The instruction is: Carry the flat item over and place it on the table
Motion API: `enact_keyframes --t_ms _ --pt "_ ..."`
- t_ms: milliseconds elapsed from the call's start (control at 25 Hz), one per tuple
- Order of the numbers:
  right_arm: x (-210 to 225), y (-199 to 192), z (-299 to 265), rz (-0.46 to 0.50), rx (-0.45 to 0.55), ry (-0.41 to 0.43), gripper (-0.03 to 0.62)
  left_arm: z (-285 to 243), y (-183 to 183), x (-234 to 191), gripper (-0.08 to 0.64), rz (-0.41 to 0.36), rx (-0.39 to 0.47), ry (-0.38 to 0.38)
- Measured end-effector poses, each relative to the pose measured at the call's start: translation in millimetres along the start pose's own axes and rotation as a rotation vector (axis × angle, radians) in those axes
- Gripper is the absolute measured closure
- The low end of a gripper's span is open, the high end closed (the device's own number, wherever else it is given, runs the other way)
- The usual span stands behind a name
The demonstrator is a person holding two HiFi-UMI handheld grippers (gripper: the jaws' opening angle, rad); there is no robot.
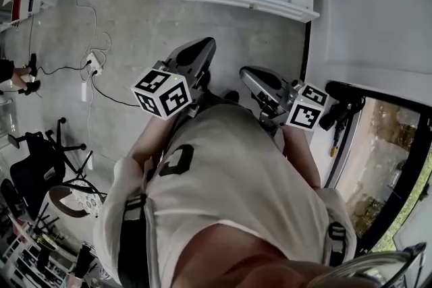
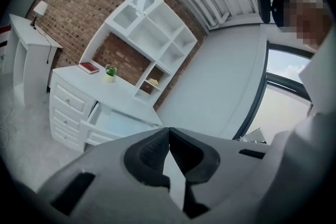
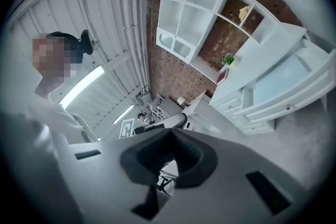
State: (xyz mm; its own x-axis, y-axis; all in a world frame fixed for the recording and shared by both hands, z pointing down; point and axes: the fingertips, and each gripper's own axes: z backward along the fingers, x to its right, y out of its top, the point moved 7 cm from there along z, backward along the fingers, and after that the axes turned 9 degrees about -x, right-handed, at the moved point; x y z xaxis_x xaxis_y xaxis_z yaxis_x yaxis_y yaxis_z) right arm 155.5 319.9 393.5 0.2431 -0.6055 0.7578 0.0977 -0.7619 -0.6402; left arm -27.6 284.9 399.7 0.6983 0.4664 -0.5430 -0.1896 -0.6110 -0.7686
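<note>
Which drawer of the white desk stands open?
The wide drawer beside the stack of small drawers: it is pulled forward with its pale inside showing, while the small drawers sit flush and shut.

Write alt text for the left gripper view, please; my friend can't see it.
The left claw, shut and empty, points toward a white desk with shelves against a brick wall. A red book and a small potted plant sit on the desk.

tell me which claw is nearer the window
Right. The right claw is on the window's side, close beside it; the left claw sits beyond the right one, farther from the glass.
</note>
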Motion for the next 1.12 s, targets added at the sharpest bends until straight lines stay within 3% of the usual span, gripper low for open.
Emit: enact_keyframes --t_ms 440,520,680,880,1000,1120 --pt "-37 36 -107 0.439 -0.278 -0.036 0.560 12 53 -44 0.540 -0.159 0.074 0.028" --pt "-36 39 -120 0.464 -0.296 -0.034 0.448 12 58 -52 0.540 -0.166 0.068 0.025" --pt "-32 45 -140 0.481 -0.312 -0.056 0.449 10 66 -67 0.540 -0.171 0.054 0.003" --pt "-26 50 -148 0.530 -0.294 -0.120 0.530 -1 71 -68 0.540 -0.206 0.027 -0.025" --pt "-21 57 -140 0.528 -0.256 -0.106 0.581 -9 75 -66 0.540 -0.221 0.020 -0.017" --pt "-13 67 -128 0.514 -0.227 -0.081 0.581 -21 79 -61 0.540 -0.228 0.010 -0.008"
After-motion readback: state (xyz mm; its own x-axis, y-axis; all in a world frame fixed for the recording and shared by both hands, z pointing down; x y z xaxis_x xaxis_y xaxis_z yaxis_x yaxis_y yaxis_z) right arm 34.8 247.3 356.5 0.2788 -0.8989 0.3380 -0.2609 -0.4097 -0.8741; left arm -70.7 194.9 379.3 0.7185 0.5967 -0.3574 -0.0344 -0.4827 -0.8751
